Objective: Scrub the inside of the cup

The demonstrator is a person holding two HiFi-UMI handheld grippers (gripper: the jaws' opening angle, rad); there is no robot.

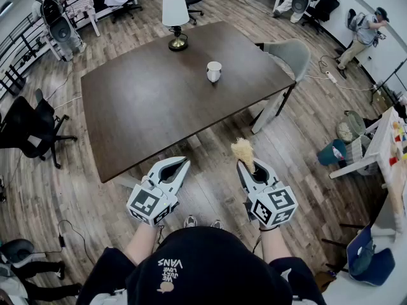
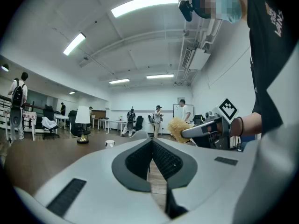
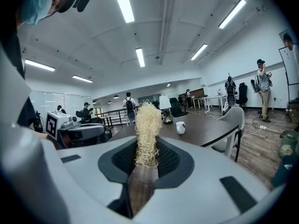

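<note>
Cup scrubbing isn't under way yet imo, so the step in hand is just getting over there. The big dark desk (image 1: 159, 100) sits well ahead of the person, with a grey chair (image 1: 289, 54) by its right corner and a lamp (image 1: 175, 18) at the far edge. The left gripper (image 1: 183, 164) hangs over the wooden floor with its jaws pressed together on nothing. The right gripper (image 1: 245, 166) is beside it, pinching a wooden-handled brush (image 1: 243, 150) with straw-coloured bristles poking out past the tips. The small white cup (image 1: 214, 71) stands upright on the far right part of the desk, well apart from both grippers. How I'd do it: walk up to the near edge first, spread the left jaws and clamp the cup's wall so it can't skate around. Then bring the brush in from above, bristles first, and twist it against the inside wall and bottom. Keep that pinch firm, because the brush looks like it could pivot if you push hard.
</note>
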